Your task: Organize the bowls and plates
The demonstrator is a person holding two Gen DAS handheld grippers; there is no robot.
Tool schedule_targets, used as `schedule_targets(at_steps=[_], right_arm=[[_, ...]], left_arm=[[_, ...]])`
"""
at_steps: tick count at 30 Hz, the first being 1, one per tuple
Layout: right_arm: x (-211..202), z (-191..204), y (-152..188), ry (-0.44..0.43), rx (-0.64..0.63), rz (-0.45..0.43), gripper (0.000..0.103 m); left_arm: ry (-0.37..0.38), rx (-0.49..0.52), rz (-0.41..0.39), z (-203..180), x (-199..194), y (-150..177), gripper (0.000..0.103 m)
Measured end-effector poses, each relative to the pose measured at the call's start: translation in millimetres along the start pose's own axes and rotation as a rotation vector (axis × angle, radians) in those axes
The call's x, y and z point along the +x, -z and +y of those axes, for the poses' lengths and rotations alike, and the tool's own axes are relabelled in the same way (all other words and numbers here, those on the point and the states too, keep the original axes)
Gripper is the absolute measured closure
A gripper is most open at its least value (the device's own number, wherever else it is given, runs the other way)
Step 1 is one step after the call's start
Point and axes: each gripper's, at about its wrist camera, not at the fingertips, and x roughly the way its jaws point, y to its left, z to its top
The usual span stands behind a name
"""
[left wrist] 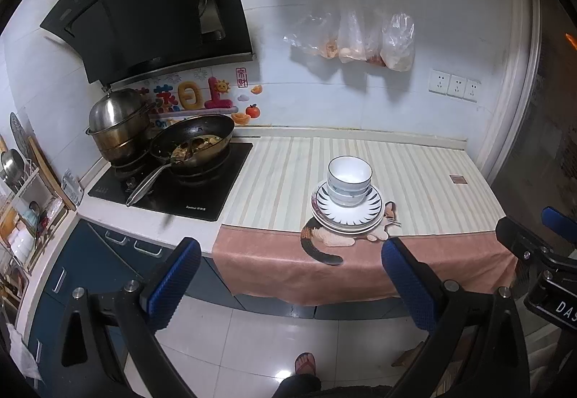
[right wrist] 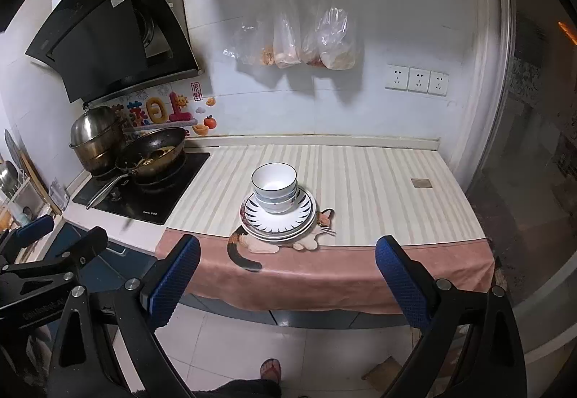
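Both grippers hang back over the floor, short of the table's front edge, each with its blue pads spread wide and nothing between them. The left gripper (left wrist: 291,284) and the right gripper (right wrist: 287,281) sit side by side at about the same height, which reads as a ready stance before any reach. Ahead of both, near the table's (right wrist: 378,174) front edge, stands the task's pile: bowls (right wrist: 274,187) nested one inside another on top of stacked plates (right wrist: 277,217), all resting on a striped cloth (right wrist: 360,189) with a cat picture at its pink hem. The bowls sit centred on the plates, so the pile looks stable and already gathered; it may be a finished stack or one waiting to be sorted. The path straight ahead to it is free. Off to the left of the grippers a pan (left wrist: 193,140) with food sits on the stove (left wrist: 173,181) with its long handle pointing toward the table's front, beside a steel pot (left wrist: 117,125); a sideways sweep to the left could knock that handle. Plastic bags (right wrist: 310,37) hang on the wall well beyond the pile.
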Motion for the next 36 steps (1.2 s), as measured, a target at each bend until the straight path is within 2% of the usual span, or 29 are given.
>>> schedule_targets(at_steps=[36], right_arm=[[-5.4,0.9,-11.7,0.006,-0.014,-0.001,0.003]], left_arm=[[-0.022,0.001,-0.02,-4.6,-13.6,6.3,0.0]])
